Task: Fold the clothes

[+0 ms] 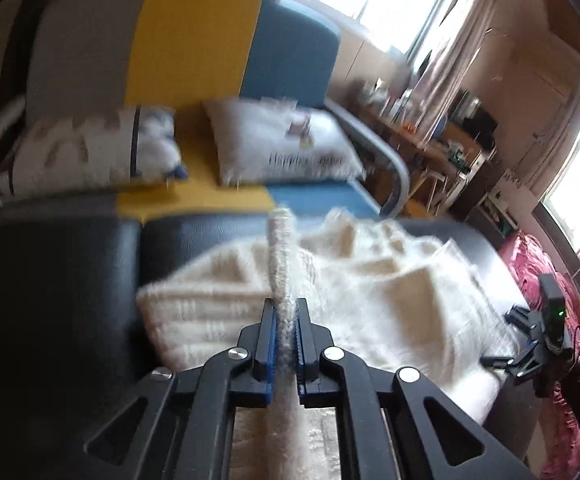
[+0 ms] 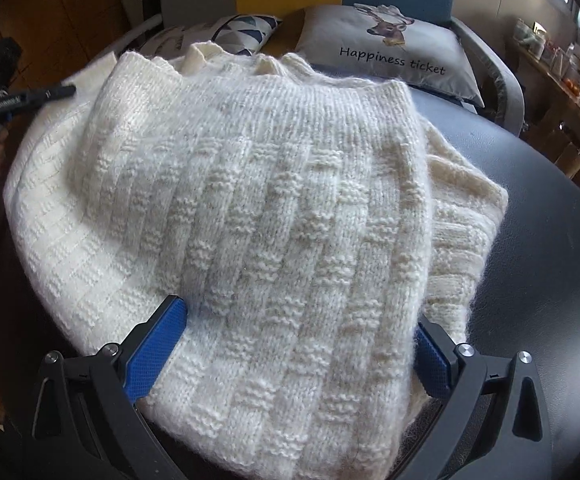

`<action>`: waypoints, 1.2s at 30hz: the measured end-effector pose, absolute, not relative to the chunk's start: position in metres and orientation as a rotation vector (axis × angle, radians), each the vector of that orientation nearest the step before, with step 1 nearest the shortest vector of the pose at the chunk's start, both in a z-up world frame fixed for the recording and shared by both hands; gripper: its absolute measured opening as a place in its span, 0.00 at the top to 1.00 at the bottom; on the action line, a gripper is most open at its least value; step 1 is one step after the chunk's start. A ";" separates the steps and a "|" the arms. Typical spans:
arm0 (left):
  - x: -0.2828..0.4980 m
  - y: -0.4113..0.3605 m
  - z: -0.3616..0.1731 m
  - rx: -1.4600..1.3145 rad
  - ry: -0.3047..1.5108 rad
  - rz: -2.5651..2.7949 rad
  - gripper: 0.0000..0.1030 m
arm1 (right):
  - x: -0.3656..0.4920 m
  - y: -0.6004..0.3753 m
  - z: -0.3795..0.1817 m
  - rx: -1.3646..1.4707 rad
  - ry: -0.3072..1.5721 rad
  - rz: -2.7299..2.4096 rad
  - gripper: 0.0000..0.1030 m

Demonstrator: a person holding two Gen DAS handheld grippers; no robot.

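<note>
A cream knitted sweater (image 2: 258, 208) lies bunched and partly folded on a dark round table (image 2: 537, 248). In the left wrist view my left gripper (image 1: 285, 304) is shut on a raised edge of the sweater (image 1: 369, 280), which stands up as a thin strip between the blue pads. That view is blurred. My right gripper (image 2: 295, 328) is open wide at the sweater's near edge, with the knit lying between its blue pads (image 2: 158, 340). The left gripper (image 2: 56, 91) shows at the sweater's far left side. The right gripper (image 1: 505, 338) appears open at the right of the left wrist view.
Behind the table stands a sofa (image 1: 194, 40) in grey, yellow and blue. On it lie a patterned cushion (image 2: 242, 28) and a grey cushion (image 2: 393, 52) printed "Happiness ticket". A cluttered wooden shelf (image 2: 561, 80) stands at the right. Pink fabric (image 1: 549, 280) lies beyond the table's right edge.
</note>
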State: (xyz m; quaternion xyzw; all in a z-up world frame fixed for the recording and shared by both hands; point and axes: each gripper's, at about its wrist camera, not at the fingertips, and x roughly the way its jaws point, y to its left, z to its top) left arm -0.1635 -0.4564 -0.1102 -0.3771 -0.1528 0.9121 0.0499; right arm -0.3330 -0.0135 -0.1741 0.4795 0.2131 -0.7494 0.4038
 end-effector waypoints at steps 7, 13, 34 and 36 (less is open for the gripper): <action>-0.173 -0.470 -0.137 -1.305 -0.513 2.867 0.95 | -0.333 -0.007 -0.171 1.203 0.485 -1.939 0.03; -0.177 -0.480 -0.160 -1.405 -0.610 2.859 0.94 | -0.333 -0.005 -0.130 1.129 0.390 -1.949 0.10; -0.162 -0.457 -0.132 -1.291 -0.337 2.909 0.94 | -0.347 -0.031 -0.178 1.136 0.408 -1.979 0.12; -0.158 -0.446 -0.122 -1.252 -0.229 2.940 0.94 | -0.350 -0.030 -0.169 1.159 0.409 -2.000 0.12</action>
